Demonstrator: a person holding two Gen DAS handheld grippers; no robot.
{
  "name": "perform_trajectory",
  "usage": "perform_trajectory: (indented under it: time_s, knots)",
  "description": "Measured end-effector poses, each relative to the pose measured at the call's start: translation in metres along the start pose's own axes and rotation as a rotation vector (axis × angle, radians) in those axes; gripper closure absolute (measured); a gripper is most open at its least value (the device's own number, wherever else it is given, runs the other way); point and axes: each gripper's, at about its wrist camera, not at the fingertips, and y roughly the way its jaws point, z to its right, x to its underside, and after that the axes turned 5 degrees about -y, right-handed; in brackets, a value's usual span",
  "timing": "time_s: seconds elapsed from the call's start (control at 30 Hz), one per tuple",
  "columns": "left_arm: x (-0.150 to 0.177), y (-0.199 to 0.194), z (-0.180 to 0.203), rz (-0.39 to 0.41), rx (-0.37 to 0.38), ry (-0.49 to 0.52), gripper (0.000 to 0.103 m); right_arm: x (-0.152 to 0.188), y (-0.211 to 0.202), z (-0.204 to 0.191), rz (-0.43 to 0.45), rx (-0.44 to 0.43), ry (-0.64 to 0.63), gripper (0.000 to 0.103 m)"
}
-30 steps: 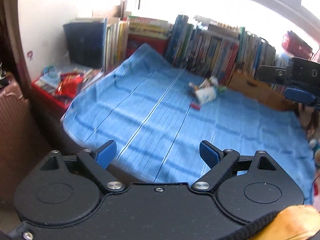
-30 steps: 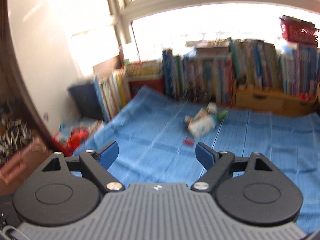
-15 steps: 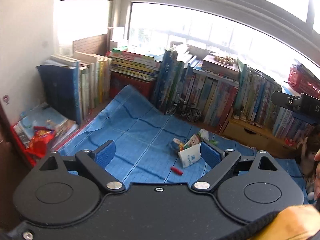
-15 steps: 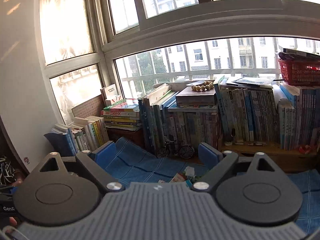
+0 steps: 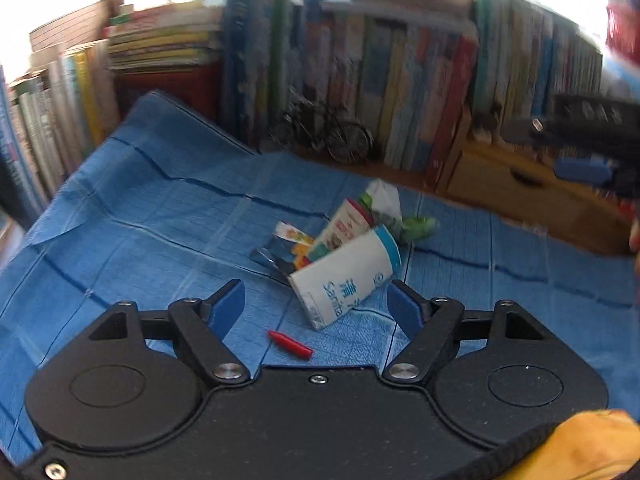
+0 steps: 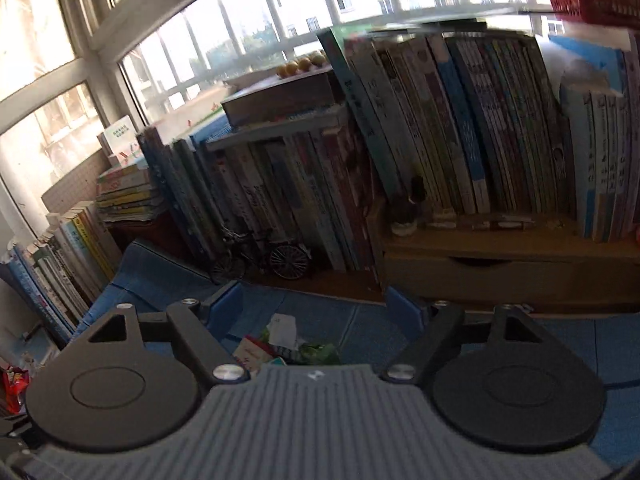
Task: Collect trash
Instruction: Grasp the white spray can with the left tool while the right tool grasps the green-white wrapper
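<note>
Only from left: red scrap [image 5: 290, 342]

Left gripper [image 5: 316, 304]: pitched steeply down, jaws wide but closing, blue pads [image 5: 230, 306] clear of contact, nothing pressed between them. Yellow sleeve [image 5: 576, 448] at 5 o'clock of the left wrist view. Right gripper [image 6: 316, 314]: shallower downward pitch, jaws wide and closing, nothing gripped; it also shows at 3 o'clock in the left view.
</note>
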Motion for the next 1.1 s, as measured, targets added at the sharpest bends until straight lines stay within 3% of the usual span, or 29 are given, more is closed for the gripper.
perform_trajectory:
  time_s: [0.23, 0.63, 0.7, 0.77, 0.93, 1.03, 1.1]
  knots:
    - [0.016, 0.071, 0.044, -0.004, -0.045, 0.278, 0.027, 0.018, 0.072, 0.022, -0.108, -0.022, 0.046, 0.017]
    - [0.023, 0.134, 0.052, -0.054, -0.025, 0.38, 0.026, 0.032, 0.16, 0.013, -0.228, -0.079, 0.036, 0.017]
    - [0.026, 0.131, 0.054, -0.055, -0.002, 0.384, 0.032, 0.036, 0.169, 0.011, -0.238, -0.085, 0.036, 0.017]
    - [0.028, 0.127, 0.054, -0.07, 0.038, 0.37, 0.052, 0.038, 0.174, 0.011, -0.241, -0.101, 0.047, 0.017]
    - [0.036, 0.115, 0.065, -0.074, 0.042, 0.398, 0.079, 0.038, 0.172, 0.013, -0.255, -0.164, 0.065, 0.032]
    - [0.039, 0.11, 0.068, -0.056, 0.022, 0.39, 0.076, 0.036, 0.167, 0.011, -0.255, -0.187, 0.048, 0.035]
    - [0.039, 0.109, 0.069, -0.023, -0.011, 0.396, 0.062, 0.033, 0.166, 0.008, -0.244, -0.207, 0.027, 0.03]
